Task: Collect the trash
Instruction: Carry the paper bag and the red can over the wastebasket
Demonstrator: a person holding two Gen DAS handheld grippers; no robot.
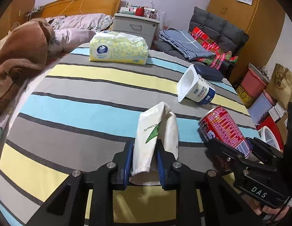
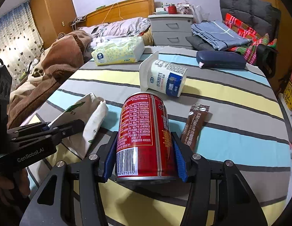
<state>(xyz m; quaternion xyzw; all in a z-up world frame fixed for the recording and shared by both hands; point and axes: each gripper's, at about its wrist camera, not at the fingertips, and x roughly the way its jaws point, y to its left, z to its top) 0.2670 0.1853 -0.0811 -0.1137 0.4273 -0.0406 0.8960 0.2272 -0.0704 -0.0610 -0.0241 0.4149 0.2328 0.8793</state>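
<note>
My left gripper (image 1: 144,160) is shut on a crumpled white paper bag (image 1: 157,131) with green print, low over the striped bedsheet (image 1: 89,105). My right gripper (image 2: 144,158) is shut on a red drink can (image 2: 144,135), held upright just right of the bag; the can also shows in the left wrist view (image 1: 224,128). The bag shows at left in the right wrist view (image 2: 89,116). A white yogurt cup (image 2: 163,77) lies on its side beyond the can. A brown sachet (image 2: 195,124) lies flat right of the can.
A yellow tissue pack (image 1: 117,49) and a dark blue case (image 2: 220,60) lie farther up the bed. A brown blanket (image 1: 19,56) is heaped at left. A grey nightstand (image 2: 171,30) and a chair with folded clothes (image 1: 202,43) stand behind. Boxes and bags (image 1: 263,90) stand at right.
</note>
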